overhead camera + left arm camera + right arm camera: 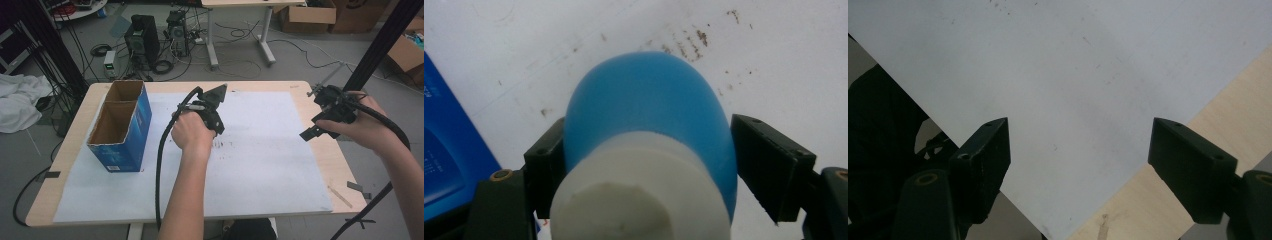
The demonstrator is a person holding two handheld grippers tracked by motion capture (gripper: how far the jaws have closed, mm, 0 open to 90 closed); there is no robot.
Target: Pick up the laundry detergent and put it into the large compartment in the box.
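Gripping the space around a blue and white bottle [649,150], the left gripper [644,165] looks down at the white sheet [774,60]. Its left jaw lies against the bottle's side; the right jaw stands just beside it with a thin gap, so the pads do not yet clamp it on both sides. The bottle's white end faces the camera and its rounded blue end points away toward the sheet, which is speckled with brown marks there. A blue box [444,150] shows at the left edge of that view.

In the high view the left gripper [212,112] sits near the middle of the table [345,175], above the sheet [260,165], with the hand [192,132] wrapped round it. The open-topped box [122,127] stands upright to its left, well apart.

The right gripper [312,131] is held over the table's right edge. Its jaws stand wide with nothing between them [1078,165], above the sheet's corner and bare wood.
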